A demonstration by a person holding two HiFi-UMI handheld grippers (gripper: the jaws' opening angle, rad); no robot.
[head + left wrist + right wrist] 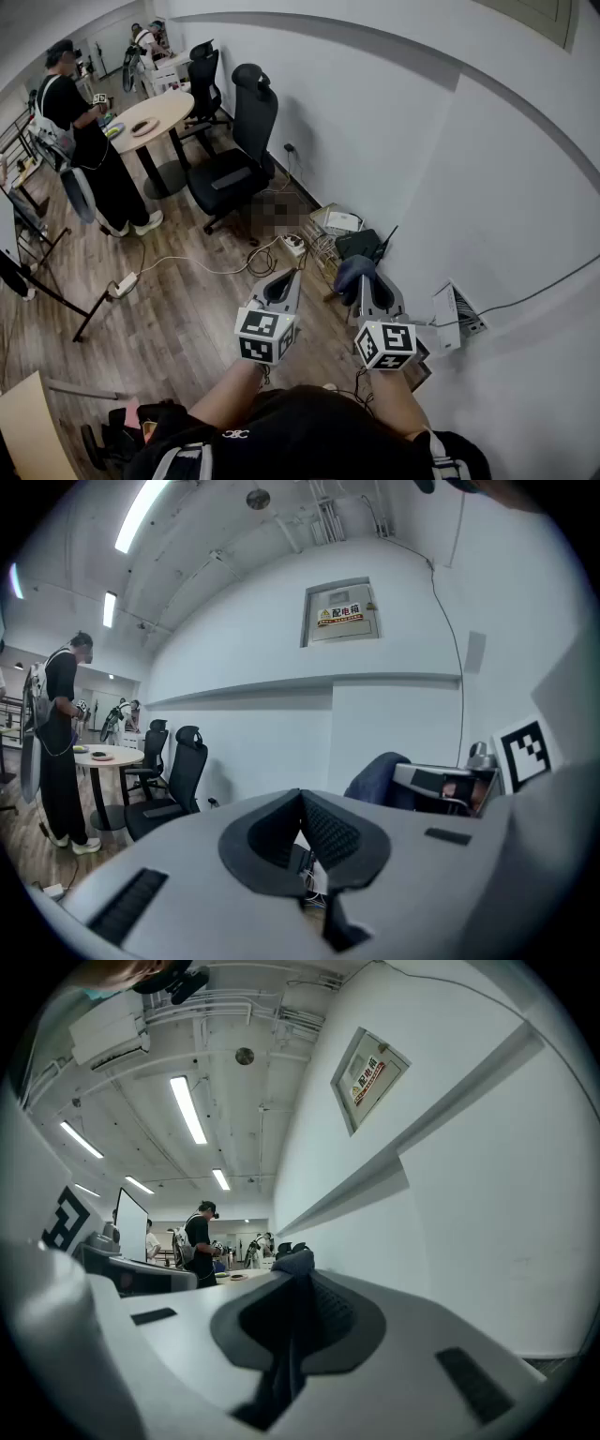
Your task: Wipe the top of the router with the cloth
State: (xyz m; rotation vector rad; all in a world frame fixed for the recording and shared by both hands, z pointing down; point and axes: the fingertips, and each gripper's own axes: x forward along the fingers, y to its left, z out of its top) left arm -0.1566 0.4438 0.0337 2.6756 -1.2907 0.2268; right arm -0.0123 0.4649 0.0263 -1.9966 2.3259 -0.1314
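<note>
The black router [359, 245] lies on the floor by the white wall, with one antenna [389, 240] sticking up. In the head view my right gripper [364, 278] hovers just in front of it, shut on a dark blue cloth [352, 272] that bunches over the jaw tips. In the right gripper view the cloth [294, 1263] caps the tips and a fold hangs down between the jaws. My left gripper [293, 275] is held level to the left, shut with nothing in it. The left gripper view shows its jaws [302, 797] meeting at the tip, with the cloth [379, 774] off to the right.
Cables and a power strip [293, 244] lie on the wood floor beside the router. A white box [457, 316] leans on the wall at right. A black office chair [234, 159], a round table [155, 112] and a standing person [86, 141] are farther left.
</note>
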